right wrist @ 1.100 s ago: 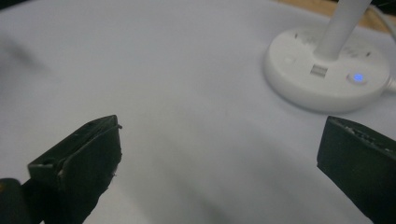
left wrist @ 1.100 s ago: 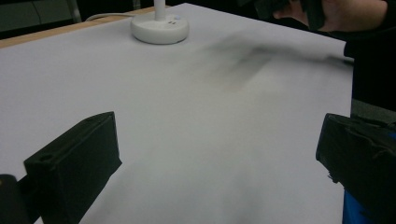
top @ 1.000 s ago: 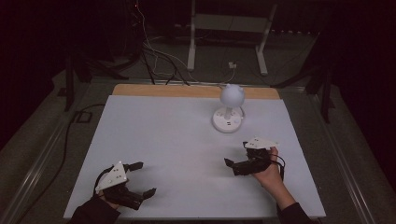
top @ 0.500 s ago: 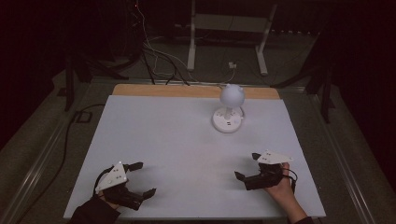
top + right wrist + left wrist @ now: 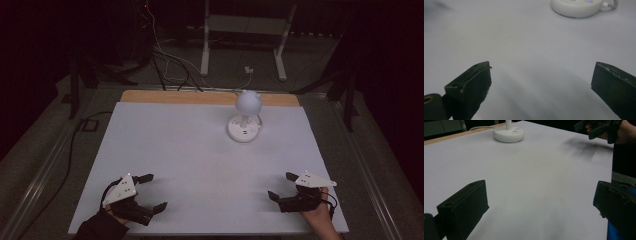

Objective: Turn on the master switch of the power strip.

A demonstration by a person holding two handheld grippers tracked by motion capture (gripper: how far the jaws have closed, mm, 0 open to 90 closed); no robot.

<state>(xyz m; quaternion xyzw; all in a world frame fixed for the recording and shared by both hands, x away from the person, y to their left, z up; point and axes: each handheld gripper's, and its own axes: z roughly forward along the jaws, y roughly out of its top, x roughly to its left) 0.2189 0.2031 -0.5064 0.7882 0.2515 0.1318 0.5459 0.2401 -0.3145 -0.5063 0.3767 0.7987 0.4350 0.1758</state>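
Observation:
A small white lamp (image 5: 245, 116) with a round head and a disc base stands on the white table top (image 5: 190, 150), right of the middle toward the back. Its base also shows in the left gripper view (image 5: 508, 134) and in the right gripper view (image 5: 577, 7). My left gripper (image 5: 153, 191) rests at the front left corner, open, nothing between its jaws (image 5: 539, 205). My right gripper (image 5: 281, 186) sits low at the front right, open and empty too (image 5: 540, 82). In the left gripper view the right gripper (image 5: 599, 128) is seen far off in a hand.
A wooden strip (image 5: 200, 97) runs along the table's far edge. Behind it are cables (image 5: 165, 55) on the floor and a metal stand (image 5: 245, 30). A cable (image 5: 75, 145) trails along the table's left side. Dark surroundings close in all round.
My right gripper has drawn back toward the front edge and to the right, away from the lamp. The left gripper has stayed where it was.

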